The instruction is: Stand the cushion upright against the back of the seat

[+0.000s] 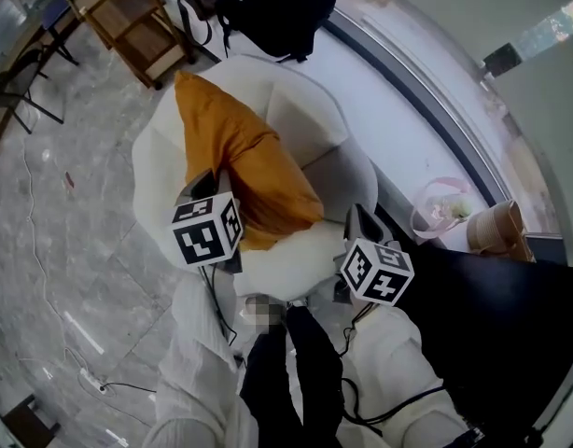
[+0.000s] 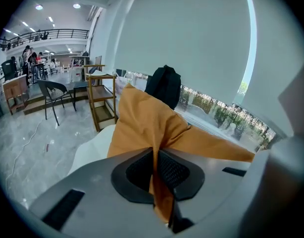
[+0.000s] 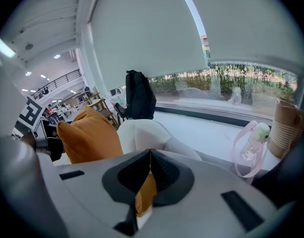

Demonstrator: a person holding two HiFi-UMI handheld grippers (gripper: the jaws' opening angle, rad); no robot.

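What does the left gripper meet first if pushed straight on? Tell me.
The orange fabric cushion pinched in the left gripper; its bulk fills the line ahead. Behind it, probably further off, the black backpack.

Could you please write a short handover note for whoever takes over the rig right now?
Left gripper: shut on the orange cushion, pinching its fabric.
Right gripper: shut on the cushion's near edge.
Cushion: in the white armchair, slanting across the seat.
Done: both grips taken.
Left: stand it upright against the backrest, then release.
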